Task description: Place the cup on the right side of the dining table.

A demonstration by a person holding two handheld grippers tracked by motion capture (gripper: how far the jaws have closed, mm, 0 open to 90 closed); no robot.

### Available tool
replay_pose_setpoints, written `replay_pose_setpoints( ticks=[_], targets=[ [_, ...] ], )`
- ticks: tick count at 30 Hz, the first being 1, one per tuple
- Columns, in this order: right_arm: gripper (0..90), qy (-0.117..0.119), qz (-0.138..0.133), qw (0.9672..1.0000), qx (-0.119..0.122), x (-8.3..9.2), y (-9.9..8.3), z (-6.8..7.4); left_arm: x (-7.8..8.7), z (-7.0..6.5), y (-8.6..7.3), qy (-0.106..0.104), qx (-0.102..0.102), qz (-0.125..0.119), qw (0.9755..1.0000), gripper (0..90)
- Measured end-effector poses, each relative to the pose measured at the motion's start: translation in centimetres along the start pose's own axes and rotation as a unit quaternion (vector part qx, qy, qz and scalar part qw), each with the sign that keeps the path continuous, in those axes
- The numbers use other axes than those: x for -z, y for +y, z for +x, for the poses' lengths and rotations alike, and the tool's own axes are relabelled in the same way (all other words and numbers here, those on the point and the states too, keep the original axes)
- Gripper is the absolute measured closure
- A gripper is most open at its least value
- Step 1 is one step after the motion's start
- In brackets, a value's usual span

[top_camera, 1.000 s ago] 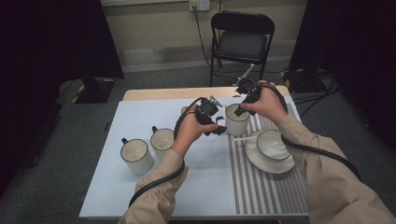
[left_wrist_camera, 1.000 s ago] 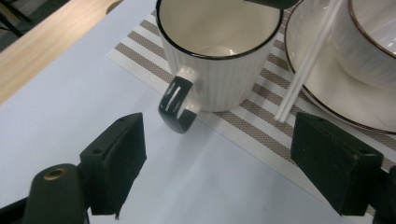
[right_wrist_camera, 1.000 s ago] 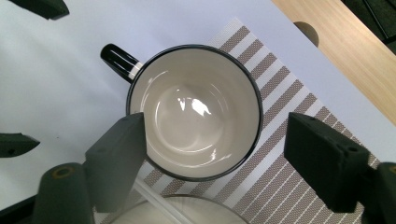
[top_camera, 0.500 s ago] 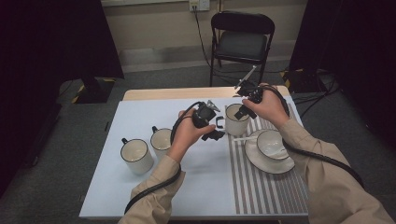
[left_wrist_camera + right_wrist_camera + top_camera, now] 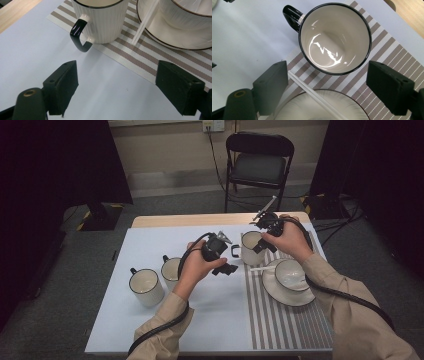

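Observation:
A white ribbed mug (image 5: 248, 248) with a black rim and a black handle (image 5: 78, 35) stands on the far left corner of the striped placemat (image 5: 285, 322). My left gripper (image 5: 225, 268) is just left of it, low over the table. In the left gripper view my left gripper (image 5: 116, 92) is open, facing the mug (image 5: 101, 22) with nothing between its jaws. My right gripper (image 5: 259, 245) hovers over the mug, pointing down. My right gripper (image 5: 334, 90) is open, looking into the empty mug (image 5: 334, 37). A thin white stick (image 5: 312, 96) lies across the saucer.
A bowl (image 5: 291, 272) sits on a saucer (image 5: 280, 295) on the placemat, near the right arm. Two more mugs (image 5: 145, 287) (image 5: 171, 269) stand on the pale sheet (image 5: 150, 335) to the left. A black folding chair (image 5: 260, 167) stands beyond the table's far edge.
My left gripper has drawn back a little from the mug, toward the near left. The right gripper and the mug have stayed where they were.

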State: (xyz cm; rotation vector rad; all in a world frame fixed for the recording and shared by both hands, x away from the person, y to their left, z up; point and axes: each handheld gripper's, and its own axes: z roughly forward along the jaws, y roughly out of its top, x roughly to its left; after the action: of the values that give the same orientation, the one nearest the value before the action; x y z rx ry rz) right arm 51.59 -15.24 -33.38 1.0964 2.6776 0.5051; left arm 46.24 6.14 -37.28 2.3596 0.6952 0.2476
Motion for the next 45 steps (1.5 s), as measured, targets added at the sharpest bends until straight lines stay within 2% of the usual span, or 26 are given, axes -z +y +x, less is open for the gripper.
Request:
replay_pose_setpoints(
  ticks=[13,17,26,45],
  targets=[
    [16.9,0.001,0.003,0.9999,0.011,-0.1,-0.5,1.2,-0.1,-1.3,-1.1,-0.011,-0.006,0.0,0.9999,18.1],
    [16.9,0.006,0.005,0.9999,0.011,-0.1,-0.7,1.3,-0.1,-1.5,-1.5,-0.008,-0.004,-0.001,1.0,18.2],
    [16.9,0.006,0.01,0.9998,0.016,-0.1,-1.0,1.6,-0.3,-2.2,-2.2,-0.015,-0.001,-0.01,0.9998,18.6],
    [16.9,0.016,0.007,0.9995,0.027,0.2,-1.7,2.7,-0.3,-3.3,-3.2,-0.024,0.003,-0.011,0.9996,18.1]
  ],
)
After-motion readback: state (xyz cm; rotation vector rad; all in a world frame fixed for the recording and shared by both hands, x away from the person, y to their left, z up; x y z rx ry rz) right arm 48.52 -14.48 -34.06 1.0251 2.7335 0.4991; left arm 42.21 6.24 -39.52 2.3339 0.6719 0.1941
